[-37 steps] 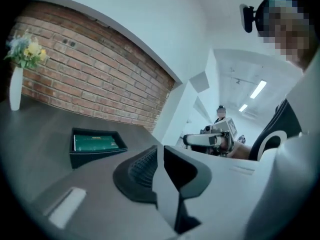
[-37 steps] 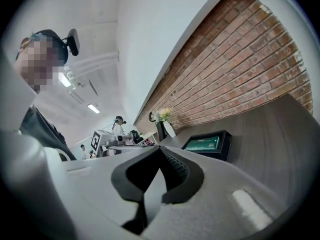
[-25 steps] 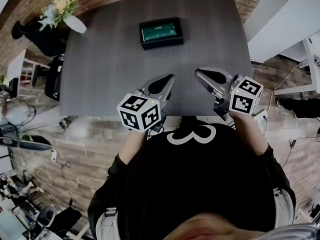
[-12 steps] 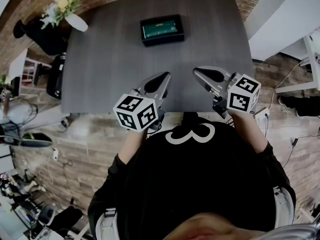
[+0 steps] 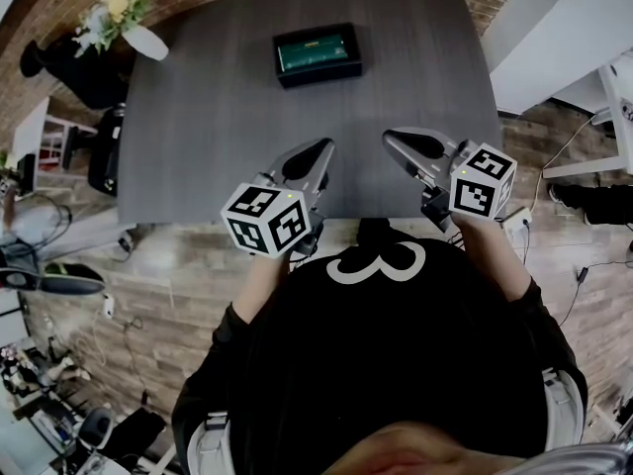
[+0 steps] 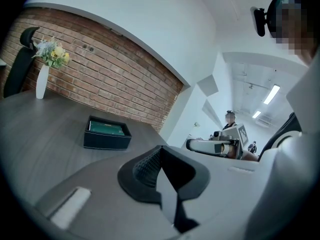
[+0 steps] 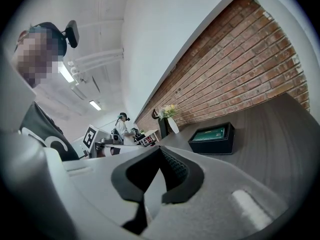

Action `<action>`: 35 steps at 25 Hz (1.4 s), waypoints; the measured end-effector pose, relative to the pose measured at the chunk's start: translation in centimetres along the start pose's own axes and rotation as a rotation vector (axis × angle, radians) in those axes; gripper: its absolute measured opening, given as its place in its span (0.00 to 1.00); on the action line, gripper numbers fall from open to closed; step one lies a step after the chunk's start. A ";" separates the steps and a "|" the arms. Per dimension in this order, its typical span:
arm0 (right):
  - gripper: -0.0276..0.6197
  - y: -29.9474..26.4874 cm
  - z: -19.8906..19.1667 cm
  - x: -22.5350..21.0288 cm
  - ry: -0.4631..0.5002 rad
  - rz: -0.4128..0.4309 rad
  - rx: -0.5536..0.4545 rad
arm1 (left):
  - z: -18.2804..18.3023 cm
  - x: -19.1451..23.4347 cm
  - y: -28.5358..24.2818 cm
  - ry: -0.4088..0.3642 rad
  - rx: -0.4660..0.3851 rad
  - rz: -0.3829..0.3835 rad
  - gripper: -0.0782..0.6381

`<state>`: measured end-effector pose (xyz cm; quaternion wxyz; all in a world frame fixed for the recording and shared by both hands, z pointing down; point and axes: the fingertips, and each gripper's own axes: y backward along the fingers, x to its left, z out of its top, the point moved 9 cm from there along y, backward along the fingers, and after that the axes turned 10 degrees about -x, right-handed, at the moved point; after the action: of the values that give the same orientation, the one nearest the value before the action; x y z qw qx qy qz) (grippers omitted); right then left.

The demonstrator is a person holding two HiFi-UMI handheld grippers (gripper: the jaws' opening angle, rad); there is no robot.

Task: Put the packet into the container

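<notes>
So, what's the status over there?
Left tongs and right tongs shut, empty. Green packet lies inside black container. Nothing in the way.

Dark grey wood-grain counter (image 5: 227, 117) in front of me, rectangular, near edge just ahead of my body. Black open-top container (image 5: 318, 77) sits flat on it toward the far edge, roughly centred. White vase (image 5: 146, 43) of flowers stands upright at the far left corner, well apart from the container.
</notes>
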<state>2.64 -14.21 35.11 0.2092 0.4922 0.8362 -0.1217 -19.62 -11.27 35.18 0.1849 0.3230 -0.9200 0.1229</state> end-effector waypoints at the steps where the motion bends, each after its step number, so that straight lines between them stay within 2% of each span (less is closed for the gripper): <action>1: 0.05 0.0 0.0 -0.1 -0.001 -0.001 0.000 | 0.0 0.0 -0.1 0.001 0.002 0.000 0.12; 18: 0.05 -0.8 0.4 -1.9 -0.018 0.000 0.013 | -0.1 1.0 -1.5 0.014 0.024 0.019 0.12; 35: 0.05 -2.7 1.8 -5.9 -0.037 -0.005 0.041 | 0.3 3.6 -5.4 0.057 0.030 0.030 0.12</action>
<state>3.24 -20.79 36.25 0.2144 0.4918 0.8308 -0.1484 -18.92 -17.46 36.98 0.2043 0.3081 -0.9172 0.1485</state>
